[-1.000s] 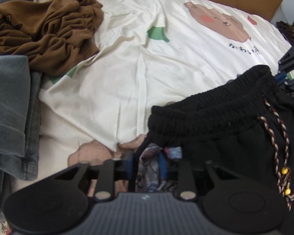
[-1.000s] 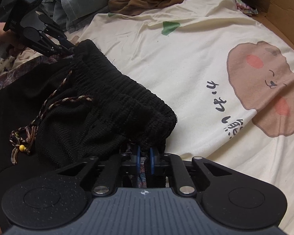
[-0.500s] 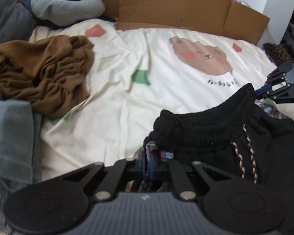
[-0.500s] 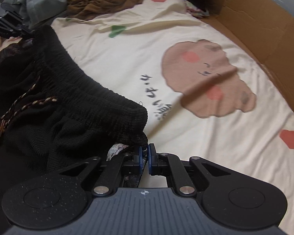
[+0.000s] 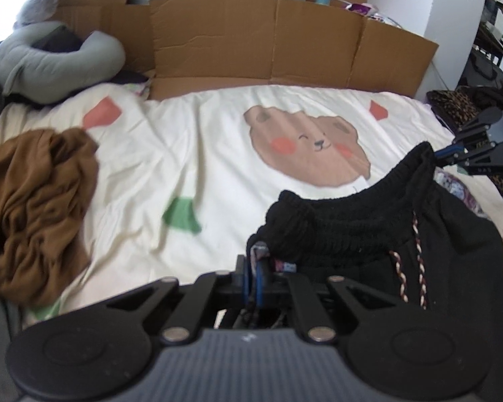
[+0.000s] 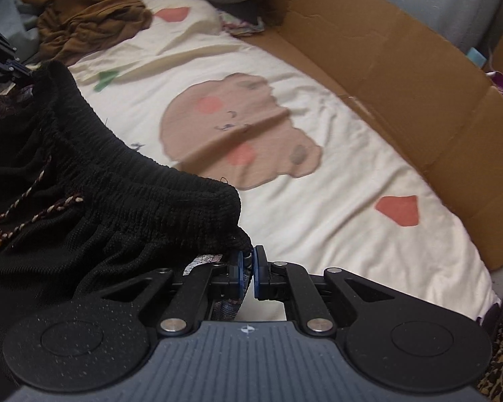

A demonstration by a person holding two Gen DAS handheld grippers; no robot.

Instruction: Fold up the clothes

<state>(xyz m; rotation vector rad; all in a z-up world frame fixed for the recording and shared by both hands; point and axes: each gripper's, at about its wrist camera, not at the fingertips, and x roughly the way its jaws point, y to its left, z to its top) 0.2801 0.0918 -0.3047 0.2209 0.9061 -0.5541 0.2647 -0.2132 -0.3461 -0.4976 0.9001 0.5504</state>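
— Black knit, that's what both claws are gripping: the shorts (image 5: 369, 231), held up by the ribbed waistband.

— Which claw is holding which end?

— In the left wrist view, the left claw (image 5: 256, 273) is pinching the near corner of the waistband, its blue pads clamped on the cloth. The right claw (image 5: 452, 152) is showing at the far right of that view, biting the other corner.

— And from the right wrist view?

— Same thing mirrored. The right claw (image 6: 248, 268) is clenched on its corner of the shorts (image 6: 117, 184), a scrap of patterned lining peeking out just beside the pads. The left claw (image 6: 15, 68) is sitting at the far left edge, nipping the opposite end.

— So the waistband is stretching between them?

— Yes, sagging a little in the middle, and the rest of the shorts is hanging down toward the camera side. A braided drawstring (image 5: 415, 261) is dangling down the front.

— What is lying under it all?

— A bed with a cream cover (image 5: 218, 154) printed with a bear face (image 5: 305, 147) and red and green patches. The shorts are hanging over its near edge, right of centre in the left view.

— Anything else around?

— A crumpled brown garment (image 5: 33, 207) is lying on the cover to the left, well apart from the shorts. A grey pillow (image 5: 57, 63) is resting at the far corner, and cardboard (image 5: 268, 37) is standing along the far side of the bed.
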